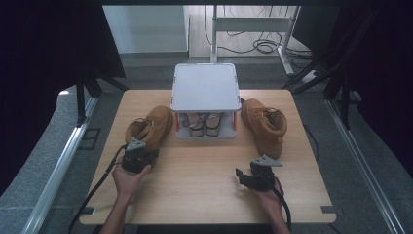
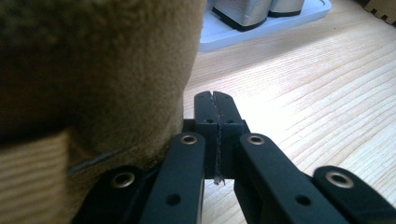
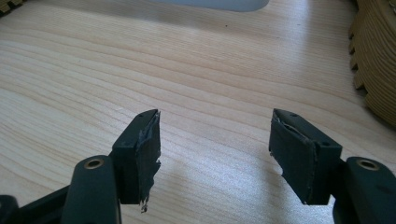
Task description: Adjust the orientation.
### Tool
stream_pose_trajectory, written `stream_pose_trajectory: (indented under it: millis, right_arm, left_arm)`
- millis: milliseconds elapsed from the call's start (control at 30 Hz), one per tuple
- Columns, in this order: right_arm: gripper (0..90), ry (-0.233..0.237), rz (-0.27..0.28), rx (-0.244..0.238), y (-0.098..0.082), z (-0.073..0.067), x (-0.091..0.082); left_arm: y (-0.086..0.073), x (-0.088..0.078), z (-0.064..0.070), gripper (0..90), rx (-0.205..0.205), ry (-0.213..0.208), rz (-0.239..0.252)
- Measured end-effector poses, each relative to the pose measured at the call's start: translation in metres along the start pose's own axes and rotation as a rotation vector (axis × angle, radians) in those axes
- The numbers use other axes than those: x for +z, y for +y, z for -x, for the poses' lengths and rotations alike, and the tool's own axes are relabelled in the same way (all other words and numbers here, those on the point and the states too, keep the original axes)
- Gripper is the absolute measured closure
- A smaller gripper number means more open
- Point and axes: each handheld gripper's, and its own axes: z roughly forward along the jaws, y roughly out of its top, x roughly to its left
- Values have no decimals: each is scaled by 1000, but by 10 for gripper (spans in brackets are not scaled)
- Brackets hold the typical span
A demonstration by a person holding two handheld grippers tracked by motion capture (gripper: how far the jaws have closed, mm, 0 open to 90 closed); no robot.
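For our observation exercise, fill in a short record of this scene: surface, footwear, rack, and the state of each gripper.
surface: wooden table
left boot: tan boot, lying left of the rack, heel end by the left gripper
right boot: tan boot, right of the rack
rack: grey two-level stand at the back middle, a pair of shoes on its lower shelf
left gripper: jaws shut, empty, right beside the left boot
right gripper: jaws open, nothing between them, over bare table
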Motion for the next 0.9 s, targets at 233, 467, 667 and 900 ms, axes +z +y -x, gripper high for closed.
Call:
stream_pose_trajectory:
  millis: [233,467,667,900]
  right_arm:
    - [344,-4,-3,-1,0,0,0]
    - [343,-7,-6,-6,-1,0,0]
    - [343,-8,-8,-7,-1,0,0]
    - [343,-11,-8,-6,-1,1,0]
  left_arm:
    - [-2,-4,-8,900,-17,17,-1]
    - [-4,-9,-18,900,-40,31,2]
    - [-4,-10,-19,900,-44,37,8]
    - [-5,-11,-23,900,-51,48,8]
